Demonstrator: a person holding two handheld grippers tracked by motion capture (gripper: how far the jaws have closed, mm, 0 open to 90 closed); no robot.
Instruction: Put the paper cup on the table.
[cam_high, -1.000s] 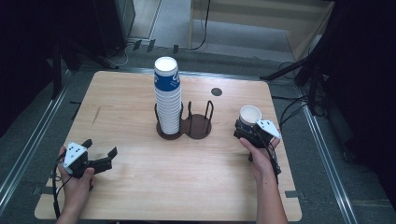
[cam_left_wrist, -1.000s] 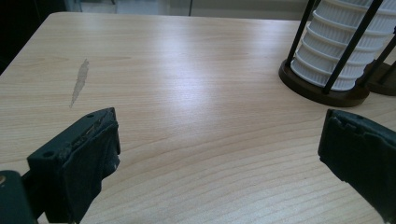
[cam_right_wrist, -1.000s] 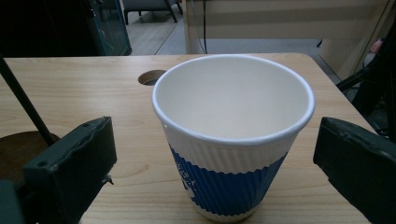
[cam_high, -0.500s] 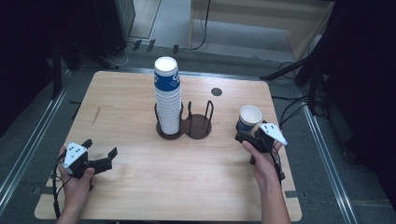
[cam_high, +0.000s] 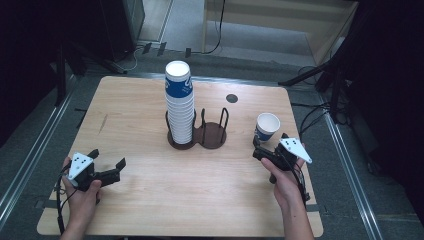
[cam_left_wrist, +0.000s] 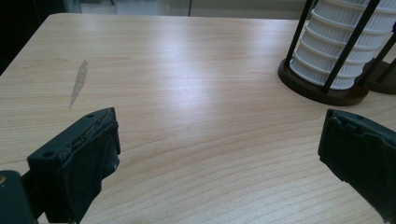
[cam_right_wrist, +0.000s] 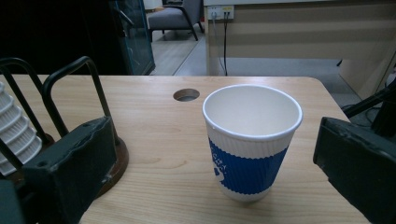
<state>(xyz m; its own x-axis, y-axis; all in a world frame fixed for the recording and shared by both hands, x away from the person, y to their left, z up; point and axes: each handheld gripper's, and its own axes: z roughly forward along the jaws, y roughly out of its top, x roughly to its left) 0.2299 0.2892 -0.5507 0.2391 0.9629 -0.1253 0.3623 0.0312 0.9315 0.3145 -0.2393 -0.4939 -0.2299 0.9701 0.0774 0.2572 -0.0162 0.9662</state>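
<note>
A white paper cup with a blue band (cam_high: 267, 126) stands upright and empty on the right side of the wooden table (cam_high: 135, 105). My right gripper (cam_high: 256, 149) is open just in front of it, not touching; in the right gripper view the cup (cam_right_wrist: 250, 144) stands a little beyond the spread jaws. A tall stack of the same cups (cam_high: 179, 107) fills the left ring of a dark two-ring holder (cam_high: 212, 136), whose right ring is empty. My left gripper (cam_high: 107, 159) is open near the front left, holding nothing, and the stack (cam_left_wrist: 336, 51) shows at its far right.
A round cable hole (cam_high: 231, 98) lies in the table behind the holder. The holder's black wire posts (cam_right_wrist: 70, 93) rise left of the cup. Beyond the table are dark floor, cables and stands (cam_high: 320, 75).
My right gripper has drawn back a little from the cup toward the person, and the cup stays standing where it was. The left gripper has not moved.
</note>
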